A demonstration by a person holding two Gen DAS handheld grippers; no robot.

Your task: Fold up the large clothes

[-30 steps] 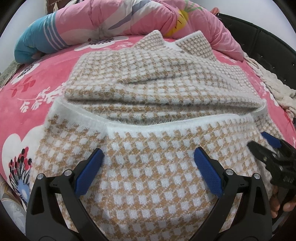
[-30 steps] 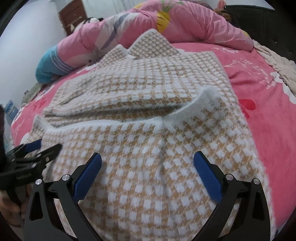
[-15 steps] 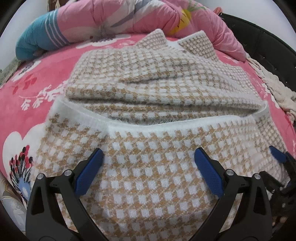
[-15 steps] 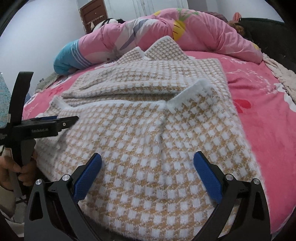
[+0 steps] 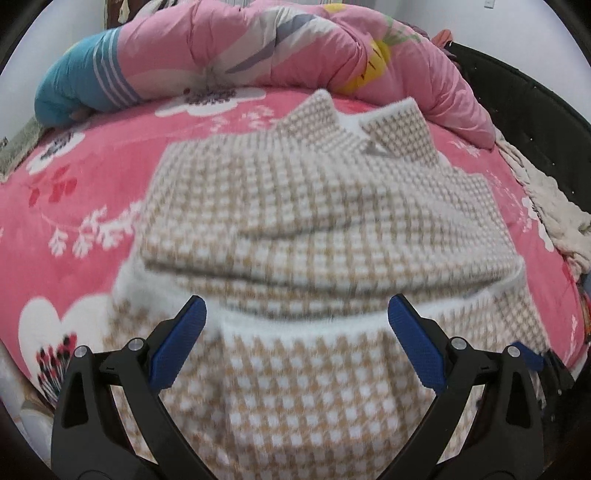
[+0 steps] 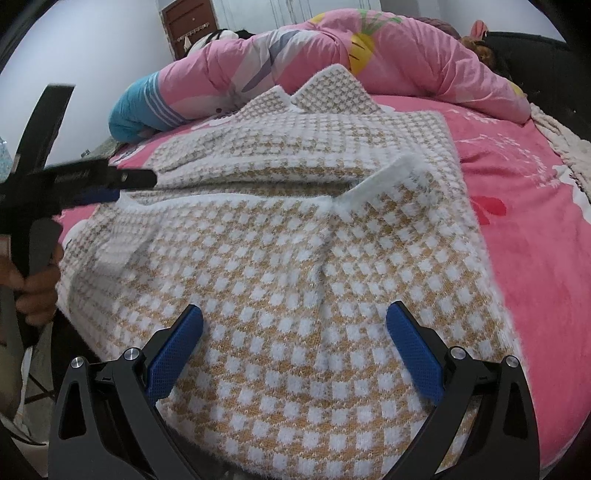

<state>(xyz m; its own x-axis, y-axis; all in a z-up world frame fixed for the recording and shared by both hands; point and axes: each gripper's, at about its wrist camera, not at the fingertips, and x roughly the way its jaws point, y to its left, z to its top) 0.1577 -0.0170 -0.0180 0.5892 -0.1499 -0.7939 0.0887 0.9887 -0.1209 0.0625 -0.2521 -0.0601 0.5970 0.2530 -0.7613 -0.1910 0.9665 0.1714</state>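
A large tan-and-white checked knit garment [image 5: 317,229] lies partly folded on the pink bed [image 5: 74,221], its near part doubled over with a white fuzzy hem [image 5: 295,323] across the middle. It also shows in the right wrist view [image 6: 295,266]. My left gripper [image 5: 295,343] is open and empty above the near part. My right gripper [image 6: 295,347] is open and empty over the near right part. The left gripper also shows side-on at the left of the right wrist view [image 6: 122,184], above the garment's left edge. The right gripper's tip [image 5: 532,356] shows at lower right.
A rolled pink quilt [image 5: 277,55] with a blue end [image 5: 81,88] lies along the far side of the bed. A cream blanket [image 5: 546,206] hangs at the right edge by a black headboard [image 5: 535,110]. A brown door [image 6: 188,26] stands behind.
Both grippers have pulled back and risen from the garment. The left gripper now sits higher in the right wrist view; the right gripper has dropped toward the lower right corner of the left wrist view.
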